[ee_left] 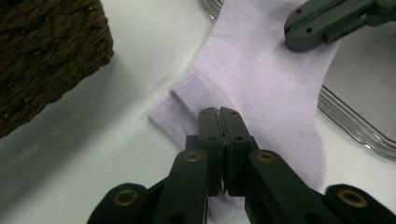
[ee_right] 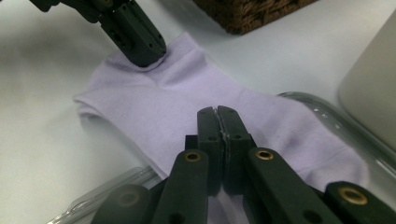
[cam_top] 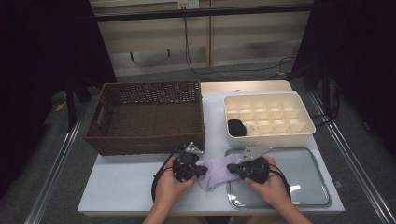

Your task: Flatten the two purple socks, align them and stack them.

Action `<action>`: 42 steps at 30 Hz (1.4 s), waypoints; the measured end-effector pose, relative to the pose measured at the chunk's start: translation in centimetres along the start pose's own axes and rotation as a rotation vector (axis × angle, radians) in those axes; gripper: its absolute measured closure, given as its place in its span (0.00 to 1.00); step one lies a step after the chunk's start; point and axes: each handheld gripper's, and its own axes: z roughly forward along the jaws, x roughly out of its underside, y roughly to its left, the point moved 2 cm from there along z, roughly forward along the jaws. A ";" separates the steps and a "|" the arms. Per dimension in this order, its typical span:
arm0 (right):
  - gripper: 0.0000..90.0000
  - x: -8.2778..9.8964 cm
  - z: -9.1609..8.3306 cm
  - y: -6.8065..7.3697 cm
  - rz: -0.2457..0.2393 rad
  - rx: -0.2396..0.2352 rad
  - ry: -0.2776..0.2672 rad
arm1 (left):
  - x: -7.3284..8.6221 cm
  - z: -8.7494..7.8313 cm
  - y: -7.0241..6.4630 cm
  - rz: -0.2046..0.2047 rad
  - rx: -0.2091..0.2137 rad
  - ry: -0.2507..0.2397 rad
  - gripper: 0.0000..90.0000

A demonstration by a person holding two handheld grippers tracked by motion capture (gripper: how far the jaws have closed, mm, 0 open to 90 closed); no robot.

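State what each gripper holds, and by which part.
Both grippers are shut above the lilac sock. The left gripper is over its cuff end, the right gripper over its middle; whether either pinches fabric cannot be told.

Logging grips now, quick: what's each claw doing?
Left claw: closed, tips over the sock; a pinch can't be told.
Right claw: closed, over the sock too; same doubt.

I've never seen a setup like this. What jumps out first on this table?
Probably the pale purple sock lying at the near edge, half on the white table and half over the rim of a metal tray. A person's two hands each press a black tool onto it, the left tool and the right tool, both with jaws closed. Behind stand a dark wicker basket and a cream divided box.
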 end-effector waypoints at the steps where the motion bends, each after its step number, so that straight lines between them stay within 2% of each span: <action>1: 0.99 -0.1 -0.2 -0.1 0.002 0.002 -0.008 | 0.0 -0.1 0.0 -0.010 -0.003 -0.010 0.99; 3: 0.99 -0.3 -0.5 -0.2 0.003 0.004 -0.023 | 0.0 -0.4 0.1 -0.021 0.002 -0.016 1.00; 6: 0.99 -0.6 -0.8 -0.4 0.014 0.007 -0.061 | 0.0 -0.7 0.1 -0.016 0.006 -0.009 1.00; 10: 0.99 -0.5 -0.6 -0.4 0.013 0.003 -0.053 | 0.0 -0.6 0.1 -0.015 -0.003 -0.013 1.00; 11: 0.99 -0.4 -0.5 -0.4 0.009 0.006 -0.047 | 0.0 -0.8 0.3 -0.002 -0.004 -0.012 1.00; 12: 0.99 -0.4 -0.4 -0.4 0.006 0.004 -0.041 | 0.0 -0.9 0.4 -0.005 -0.012 -0.035 0.99; 13: 0.99 -0.3 -0.4 -0.4 0.007 0.000 -0.038 | 0.0 -0.9 0.5 -0.014 -0.027 -0.034 0.91; 14: 0.99 -0.3 -0.3 -0.3 0.008 -0.002 -0.038 | 0.1 -0.8 0.7 -0.026 -0.026 -0.019 0.86; 16: 0.99 -0.1 -0.2 -0.3 0.009 -0.004 -0.025 | 0.3 -0.7 0.8 -0.042 -0.018 -0.024 0.76; 18: 0.99 0.0 0.0 -0.3 0.010 -0.008 -0.013 | 0.6 -0.5 0.8 -0.045 -0.015 -0.009 0.76; 20: 0.99 0.1 0.1 -0.3 0.010 -0.006 -0.009 | 0.7 -0.3 0.5 -0.065 0.006 0.003 0.74; 21: 0.99 0.1 0.1 -0.2 0.013 -0.007 -0.004 | 0.8 -0.1 0.3 -0.062 0.021 0.024 0.72; 23: 0.99 0.2 0.1 -0.3 0.007 -0.008 -0.005 | 0.9 0.1 0.0 -0.040 0.001 0.026 0.75; 25: 0.99 0.2 0.2 -0.3 0.008 -0.009 -0.006 | 0.9 0.1 0.0 -0.043 0.015 0.043 0.83; 29: 0.95 0.1 0.1 -0.3 0.016 -0.008 -0.014 | 0.7 -0.1 0.0 -0.030 0.009 0.045 0.90; 31: 0.93 0.1 0.0 -0.3 0.026 -0.012 -0.015 | 0.7 -0.5 0.4 -0.030 -0.005 0.052 0.91; 34: 0.91 0.1 0.2 -0.1 0.030 -0.023 -0.025 | 0.8 -1.4 1.8 -0.048 -0.032 0.041 0.92; 36: 0.87 -0.1 0.6 0.2 0.011 -0.023 -0.032 | 1.0 -2.0 2.7 -0.060 -0.059 0.018 0.92; 39: 0.83 -0.3 1.0 0.6 -0.010 -0.018 -0.015 | 1.3 -2.5 3.5 -0.086 -0.047 0.001 0.95; 40: 0.81 -0.3 1.0 0.6 -0.009 -0.013 -0.018 | 1.4 -2.4 3.6 -0.098 -0.041 -0.012 0.93; 41: 0.80 -0.4 1.1 0.6 -0.004 -0.009 -0.024 | 1.5 -2.4 3.6 -0.093 -0.046 -0.009 0.88; 42: 0.78 -0.4 1.0 0.6 -0.006 -0.002 -0.026 | 1.5 -2.4 3.6 -0.091 -0.047 -0.005 0.88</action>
